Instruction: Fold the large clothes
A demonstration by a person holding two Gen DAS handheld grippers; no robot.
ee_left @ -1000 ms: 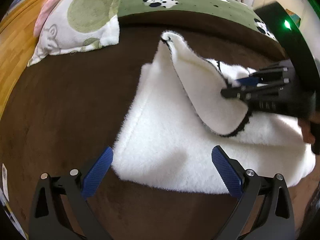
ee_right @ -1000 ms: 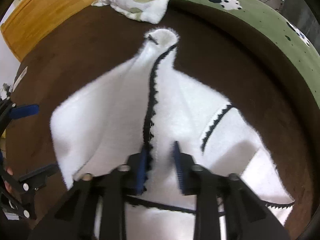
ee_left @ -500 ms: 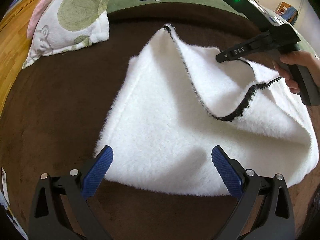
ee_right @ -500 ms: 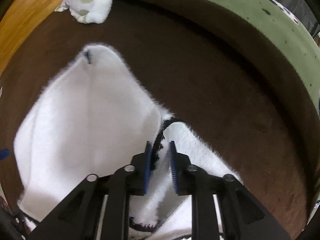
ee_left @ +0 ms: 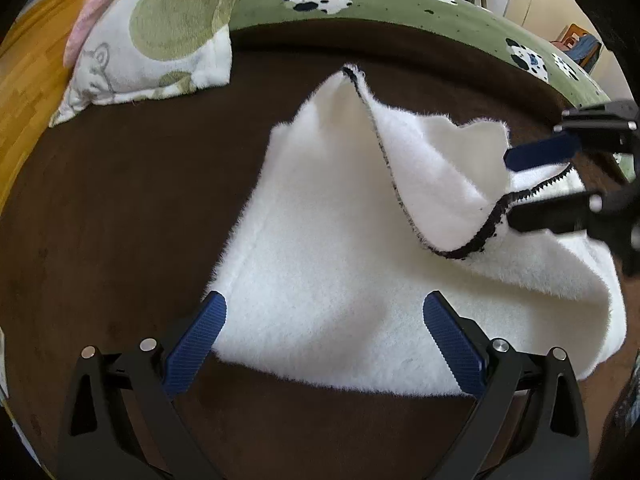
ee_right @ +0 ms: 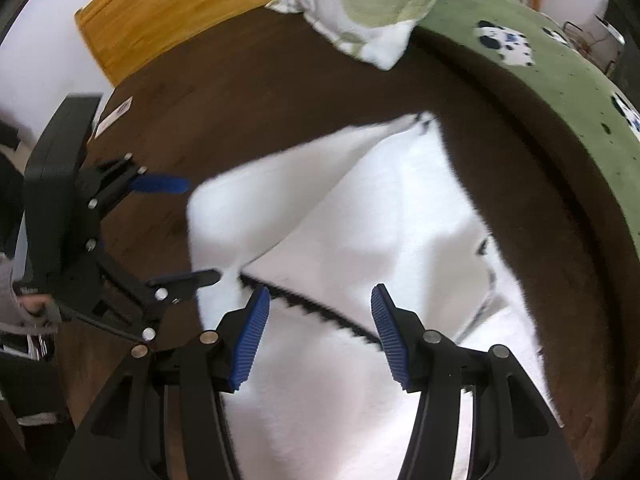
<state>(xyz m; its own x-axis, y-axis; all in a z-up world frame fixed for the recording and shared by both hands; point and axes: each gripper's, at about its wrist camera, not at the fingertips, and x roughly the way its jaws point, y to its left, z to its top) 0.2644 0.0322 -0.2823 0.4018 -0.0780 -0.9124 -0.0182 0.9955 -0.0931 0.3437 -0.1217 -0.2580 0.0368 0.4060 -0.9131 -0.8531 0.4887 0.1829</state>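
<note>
A white fluffy garment (ee_left: 340,240) with black zigzag trim (ee_left: 472,240) lies on the brown blanket (ee_left: 120,220), one flap folded over its middle. My left gripper (ee_left: 324,336) is open and empty, its fingers straddling the garment's near edge. My right gripper (ee_right: 320,332) is open above the garment (ee_right: 360,240), the black trim (ee_right: 320,312) running between its fingers. In the left wrist view the right gripper (ee_left: 532,184) sits open at the right, around the folded flap's trimmed edge. In the right wrist view the left gripper (ee_right: 192,228) is open at the garment's left edge.
A white pillow (ee_left: 156,36) with green circles lies at the far left of the bed. A green panda-print cover (ee_left: 400,4) runs along the back. A wooden bed frame (ee_right: 180,4) borders the left side. A person's hand (ee_right: 36,304) holds the left gripper.
My right gripper has opened and let go of the trimmed flap, which now lies folded over the garment. The left gripper stays open at the near edge.
</note>
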